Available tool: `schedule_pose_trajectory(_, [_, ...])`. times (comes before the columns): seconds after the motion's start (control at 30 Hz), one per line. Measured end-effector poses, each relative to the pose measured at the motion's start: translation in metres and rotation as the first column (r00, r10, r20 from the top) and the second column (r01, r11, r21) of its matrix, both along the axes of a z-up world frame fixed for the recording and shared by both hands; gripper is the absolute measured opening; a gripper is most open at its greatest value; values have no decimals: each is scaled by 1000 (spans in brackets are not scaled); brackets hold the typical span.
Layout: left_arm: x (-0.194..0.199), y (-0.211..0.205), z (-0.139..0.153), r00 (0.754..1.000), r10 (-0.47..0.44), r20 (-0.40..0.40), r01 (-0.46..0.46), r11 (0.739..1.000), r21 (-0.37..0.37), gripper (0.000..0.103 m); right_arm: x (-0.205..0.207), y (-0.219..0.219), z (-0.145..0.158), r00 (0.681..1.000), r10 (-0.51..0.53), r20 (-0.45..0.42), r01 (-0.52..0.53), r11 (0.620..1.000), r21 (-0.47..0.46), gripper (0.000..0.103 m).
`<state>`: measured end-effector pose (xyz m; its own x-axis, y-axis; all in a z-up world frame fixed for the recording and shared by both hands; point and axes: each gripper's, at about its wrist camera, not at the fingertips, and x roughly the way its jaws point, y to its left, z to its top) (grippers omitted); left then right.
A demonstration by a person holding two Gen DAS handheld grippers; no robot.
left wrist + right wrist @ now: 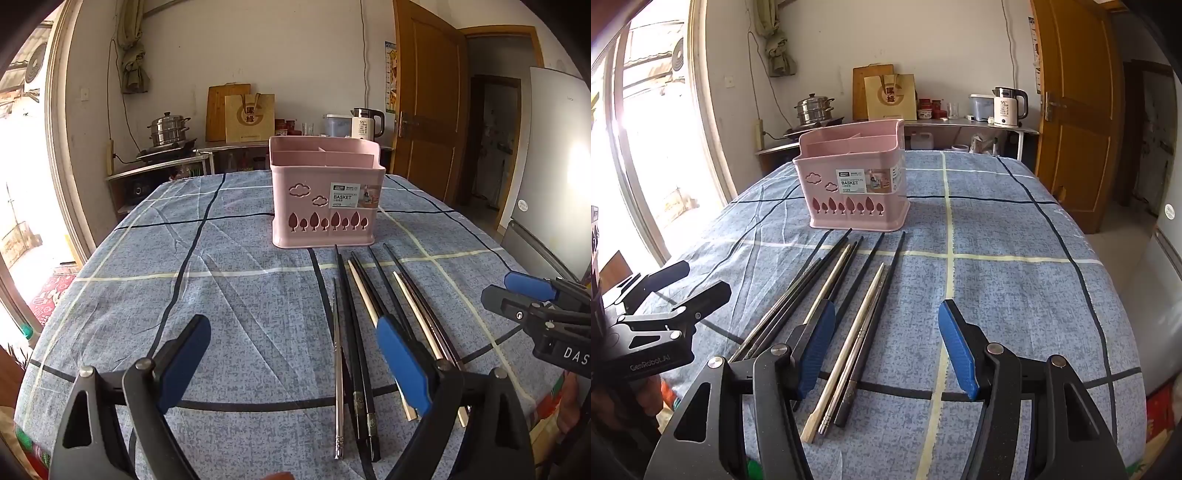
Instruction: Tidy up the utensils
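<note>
Laid out side by side just before the pink utensil basket – chopsticks, ready for sorting; left gripper and right gripper poised above, fingers apart, empty.

Bare tablecloth left of the chopsticks gives room; the pink basket blocks beyond.

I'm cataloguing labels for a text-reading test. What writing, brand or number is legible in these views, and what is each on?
"BASKET": label on the pink utensil basket; the smaller lines around it are too blurred to read.
"DAS", cut off by the frame edge: body of the right gripper.
"GenRobot.AI": body of the left gripper.
"55": white kettle, fine print unreadable.
Brown paper bag: large "G" emblem; its characters are too blurred to read.
</note>
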<state>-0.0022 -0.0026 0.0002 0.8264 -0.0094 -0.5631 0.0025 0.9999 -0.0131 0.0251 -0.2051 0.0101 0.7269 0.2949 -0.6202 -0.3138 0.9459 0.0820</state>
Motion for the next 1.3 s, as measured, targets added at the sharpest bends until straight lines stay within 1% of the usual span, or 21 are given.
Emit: schedule_pose_trajectory(1.3, [-3,-2,6,1000,-1,11,1,1000,-9,93,-3,1,6,1000,6,15,-7,1000,6,59])
